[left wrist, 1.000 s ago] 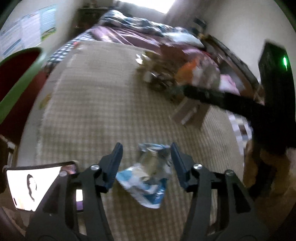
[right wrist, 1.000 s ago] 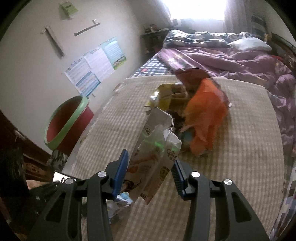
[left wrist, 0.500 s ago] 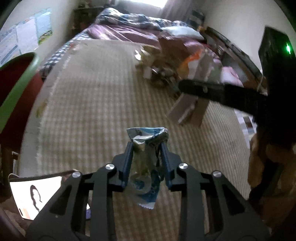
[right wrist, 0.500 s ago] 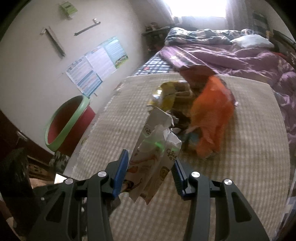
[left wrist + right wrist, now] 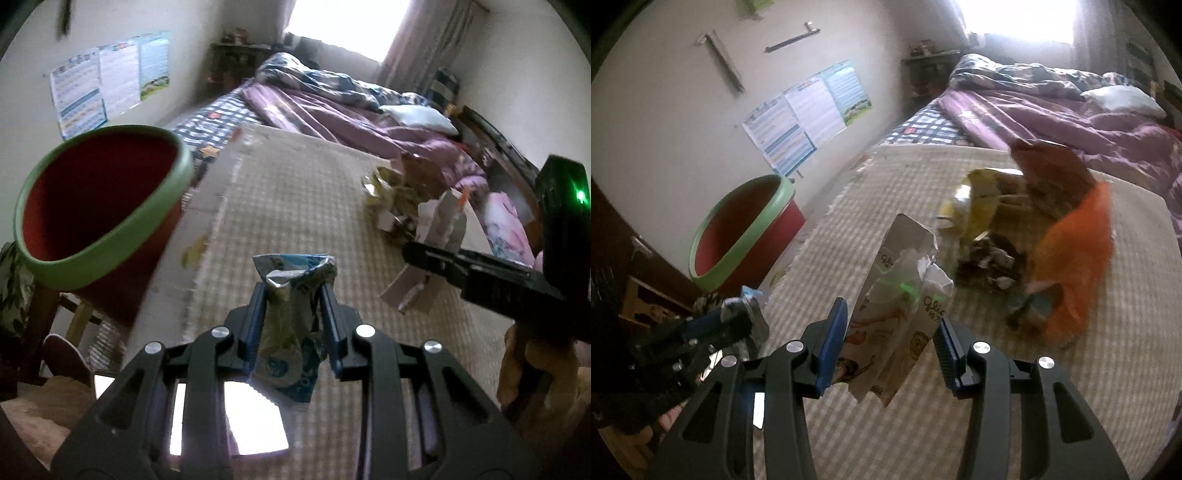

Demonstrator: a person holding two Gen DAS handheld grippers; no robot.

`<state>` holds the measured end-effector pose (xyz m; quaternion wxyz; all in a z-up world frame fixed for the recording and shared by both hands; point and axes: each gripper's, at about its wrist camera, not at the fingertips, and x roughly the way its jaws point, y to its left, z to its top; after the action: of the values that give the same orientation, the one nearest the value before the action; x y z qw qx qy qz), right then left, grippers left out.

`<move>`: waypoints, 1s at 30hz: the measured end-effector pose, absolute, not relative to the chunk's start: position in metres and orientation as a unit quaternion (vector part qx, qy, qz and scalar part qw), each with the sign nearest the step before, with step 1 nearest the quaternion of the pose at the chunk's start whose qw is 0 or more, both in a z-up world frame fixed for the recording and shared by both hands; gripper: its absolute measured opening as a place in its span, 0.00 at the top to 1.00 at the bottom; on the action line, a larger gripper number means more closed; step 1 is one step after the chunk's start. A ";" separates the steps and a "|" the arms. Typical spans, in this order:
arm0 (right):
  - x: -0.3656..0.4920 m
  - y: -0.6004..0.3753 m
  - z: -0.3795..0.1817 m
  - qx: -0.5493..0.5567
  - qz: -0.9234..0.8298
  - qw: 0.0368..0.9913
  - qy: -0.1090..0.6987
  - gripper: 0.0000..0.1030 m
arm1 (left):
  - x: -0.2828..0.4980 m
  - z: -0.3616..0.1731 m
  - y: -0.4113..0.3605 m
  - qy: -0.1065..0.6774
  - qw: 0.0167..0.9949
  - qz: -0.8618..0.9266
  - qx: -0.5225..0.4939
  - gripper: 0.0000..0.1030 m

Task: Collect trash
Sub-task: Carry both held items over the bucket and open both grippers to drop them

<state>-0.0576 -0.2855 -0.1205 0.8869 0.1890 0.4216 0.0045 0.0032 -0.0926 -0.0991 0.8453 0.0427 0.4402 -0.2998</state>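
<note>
My left gripper (image 5: 293,291) is shut on a crumpled blue and silver wrapper (image 5: 291,325) and holds it above the checked mat. A red bin with a green rim (image 5: 99,210) stands to its left, tilted toward me. My right gripper (image 5: 892,325) is shut on a torn white carton (image 5: 897,314), held upright above the mat. The left gripper with its wrapper shows in the right wrist view (image 5: 738,321), with the bin (image 5: 742,236) beyond it. A trash pile with an orange bag (image 5: 1075,258) and a yellow wrapper (image 5: 979,199) lies ahead on the mat.
A beige checked mat (image 5: 295,206) covers the bed. Purple bedding (image 5: 1052,122) and a pillow (image 5: 417,118) lie at the far end. Posters (image 5: 809,114) hang on the left wall. A phone with a lit screen (image 5: 255,421) lies under my left gripper.
My left gripper closed on the blue wrapper, lifted it off the mat and swung left toward the bin. My right gripper kept holding the carton and shifted slightly.
</note>
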 end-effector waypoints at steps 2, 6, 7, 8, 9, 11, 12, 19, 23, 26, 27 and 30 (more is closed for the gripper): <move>-0.052 -0.280 -0.121 0.184 0.012 0.886 0.425 0.57 | 0.006 -0.098 -0.088 0.438 0.849 -0.293 0.038 0.72; -0.046 -0.272 -0.123 0.180 0.020 0.886 0.427 0.57 | 0.011 -0.096 -0.079 0.434 0.854 -0.284 0.032 0.72; -0.044 -0.271 -0.123 0.179 0.021 0.885 0.428 0.57 | 0.012 -0.096 -0.077 0.434 0.855 -0.282 0.031 0.72; -0.043 -0.270 -0.124 0.179 0.022 0.885 0.429 0.57 | 0.013 -0.096 -0.076 0.433 0.856 -0.281 0.030 0.72; -0.040 -0.268 -0.124 0.179 0.024 0.885 0.430 0.57 | 0.014 -0.095 -0.073 0.433 0.857 -0.278 0.029 0.72; -0.036 -0.265 -0.125 0.178 0.028 0.884 0.431 0.57 | 0.017 -0.094 -0.066 0.429 0.861 -0.272 0.028 0.72; -0.034 -0.262 -0.125 0.175 0.031 0.884 0.431 0.57 | 0.018 -0.093 -0.064 0.427 0.863 -0.268 0.029 0.72; -0.020 -0.248 -0.125 0.168 0.043 0.885 0.432 0.57 | 0.036 -0.084 -0.026 0.414 0.883 -0.220 0.007 0.72; -0.013 -0.239 -0.125 0.167 0.049 0.885 0.431 0.57 | 0.046 -0.086 -0.009 0.419 0.886 -0.200 -0.008 0.72; -0.006 -0.233 -0.124 0.164 0.054 0.886 0.430 0.57 | 0.049 -0.086 -0.003 0.418 0.887 -0.196 -0.012 0.72; -0.005 -0.232 -0.123 0.163 0.055 0.887 0.429 0.57 | 0.051 -0.086 -0.002 0.417 0.887 -0.196 -0.011 0.72; 0.002 -0.224 -0.121 0.158 0.063 0.888 0.427 0.57 | 0.053 -0.086 -0.002 0.417 0.887 -0.198 -0.008 0.72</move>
<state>0.0017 -0.2240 -0.1212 0.8882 0.1583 0.4267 0.0627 0.0527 -0.0023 -0.0857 0.8870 -0.0078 0.4170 -0.1984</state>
